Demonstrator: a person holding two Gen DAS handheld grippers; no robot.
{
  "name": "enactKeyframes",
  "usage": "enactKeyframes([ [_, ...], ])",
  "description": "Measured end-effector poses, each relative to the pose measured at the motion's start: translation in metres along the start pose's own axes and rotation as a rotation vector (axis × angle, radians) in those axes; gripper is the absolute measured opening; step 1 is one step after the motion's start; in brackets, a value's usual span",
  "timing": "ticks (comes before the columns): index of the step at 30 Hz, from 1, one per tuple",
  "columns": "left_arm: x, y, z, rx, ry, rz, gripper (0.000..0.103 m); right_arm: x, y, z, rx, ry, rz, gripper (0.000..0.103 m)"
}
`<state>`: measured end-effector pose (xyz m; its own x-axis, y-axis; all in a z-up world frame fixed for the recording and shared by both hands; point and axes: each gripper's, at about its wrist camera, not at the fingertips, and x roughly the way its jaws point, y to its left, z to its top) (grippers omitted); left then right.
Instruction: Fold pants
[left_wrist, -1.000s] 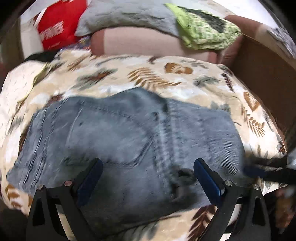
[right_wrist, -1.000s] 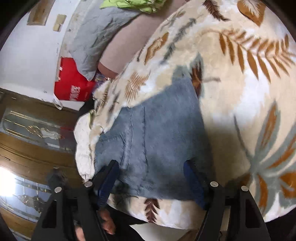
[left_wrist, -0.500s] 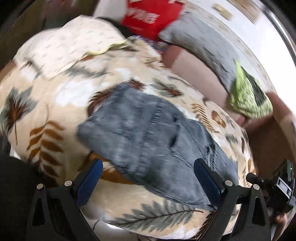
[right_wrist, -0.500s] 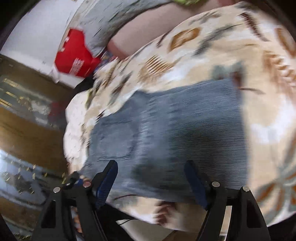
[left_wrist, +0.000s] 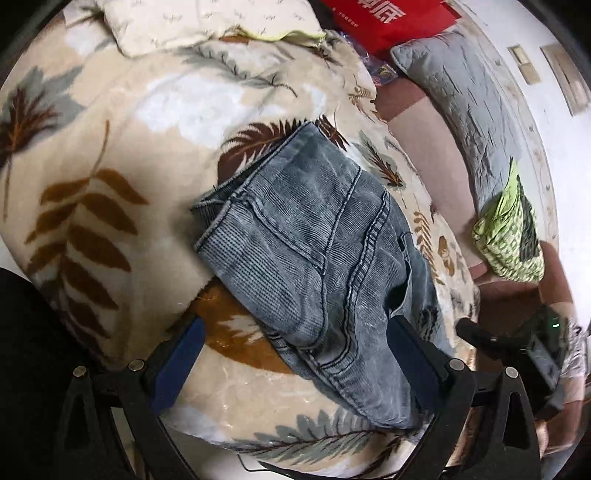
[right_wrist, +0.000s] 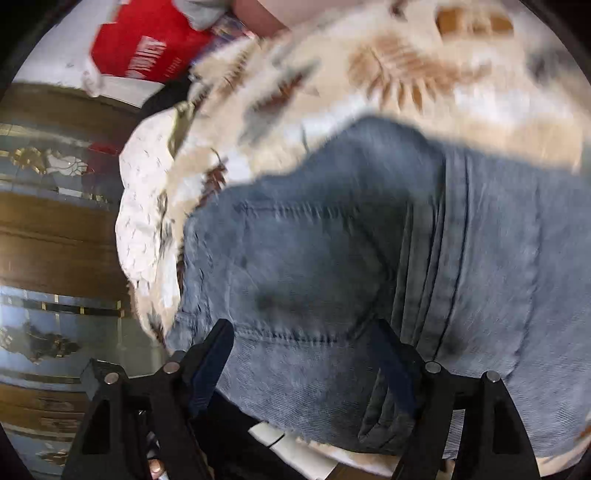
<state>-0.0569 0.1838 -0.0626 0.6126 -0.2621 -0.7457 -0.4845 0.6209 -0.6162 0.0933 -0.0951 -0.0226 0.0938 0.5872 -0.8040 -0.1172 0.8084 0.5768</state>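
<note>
With both grippers, left (left_wrist: 291, 354) and right (right_wrist: 306, 354), spread wide and holding nothing, we should square the folded jeans (left_wrist: 317, 251) at mid-frame on the blanket (left_wrist: 92, 147).

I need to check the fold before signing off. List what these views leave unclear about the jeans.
- Jeans, left wrist view: the near end is covered by the left gripper finger, so the hem is unseen.
- Jeans, right wrist view: motion blur smears the seams; the right side is cut off by the frame edge.
- Layers underneath: hidden by the top fold.
</note>
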Motion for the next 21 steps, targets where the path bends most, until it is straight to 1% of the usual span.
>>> enactKeyframes([
  [1, 0.001, 0.001, 0.0, -0.006, 0.002, -0.002, 0.098, 0.009, -0.005, 0.0, 0.014, 0.017, -0.019, 0.087],
  [2, 0.002, 0.001, 0.0, -0.01, 0.0, -0.007, 0.098, 0.027, -0.013, 0.001, 0.044, 0.063, -0.052, 0.089],
  [3, 0.002, 0.002, 0.001, -0.013, 0.003, -0.012, 0.098, 0.039, -0.02, 0.0, 0.057, 0.075, -0.052, 0.09],
  [4, 0.001, 0.003, 0.002, -0.021, 0.007, -0.024, 0.098, 0.035, -0.016, -0.001, 0.052, 0.053, -0.052, 0.09],
  [5, 0.0, 0.006, 0.003, -0.032, 0.005, -0.037, 0.098, 0.027, -0.01, -0.001, 0.05, 0.05, -0.044, 0.09],
  [6, 0.0, 0.008, 0.005, -0.05, 0.005, -0.047, 0.098, 0.019, -0.003, 0.0, 0.048, 0.047, 0.01, 0.09],
  [7, 0.001, 0.01, 0.006, -0.071, 0.011, -0.057, 0.098, 0.013, 0.003, 0.002, 0.038, 0.03, 0.037, 0.09],
  [8, 0.001, 0.012, 0.009, -0.086, 0.015, -0.073, 0.098, 0.007, 0.007, 0.004, 0.023, 0.005, 0.033, 0.09],
  [9, 0.001, 0.013, 0.011, -0.105, 0.02, -0.09, 0.098, 0.005, 0.009, 0.007, 0.009, -0.026, 0.007, 0.09],
  [10, 0.001, 0.015, 0.013, -0.125, 0.024, -0.106, 0.098, 0.008, 0.007, 0.008, 0.016, -0.028, 0.0, 0.09],
  [11, 0.001, 0.018, 0.016, -0.153, 0.031, -0.131, 0.098, 0.019, -0.003, 0.007, 0.042, 0.002, 0.0, 0.09],
  [12, 0.001, 0.02, 0.019, -0.171, 0.035, -0.147, 0.098, 0.042, -0.017, 0.004, 0.086, 0.087, -0.002, 0.091],
  [13, 0.002, 0.021, 0.02, -0.181, 0.034, -0.154, 0.098, 0.046, -0.02, 0.0, 0.062, 0.058, 0.005, 0.091],
  [14, 0.003, 0.024, 0.022, -0.193, 0.035, -0.163, 0.098, 0.042, -0.017, -0.004, 0.023, 0.016, 0.023, 0.096],
  [16, 0.004, 0.028, 0.023, -0.222, 0.035, -0.179, 0.098, 0.038, -0.009, -0.005, 0.001, 0.017, 0.006, 0.097],
  [17, 0.004, 0.029, 0.024, -0.233, 0.033, -0.184, 0.098, 0.039, -0.009, -0.004, 0.0, 0.032, -0.003, 0.097],
  [19, 0.004, 0.027, 0.026, -0.234, 0.03, -0.197, 0.097, 0.042, -0.007, 0.002, 0.019, 0.051, 0.001, 0.097],
  [20, 0.005, 0.026, 0.028, -0.231, 0.025, -0.202, 0.095, 0.042, -0.01, 0.003, 0.034, 0.052, 0.011, 0.097],
  [21, 0.007, 0.024, 0.031, -0.227, 0.024, -0.209, 0.09, 0.042, -0.013, 0.005, 0.044, 0.047, 0.024, 0.097],
])
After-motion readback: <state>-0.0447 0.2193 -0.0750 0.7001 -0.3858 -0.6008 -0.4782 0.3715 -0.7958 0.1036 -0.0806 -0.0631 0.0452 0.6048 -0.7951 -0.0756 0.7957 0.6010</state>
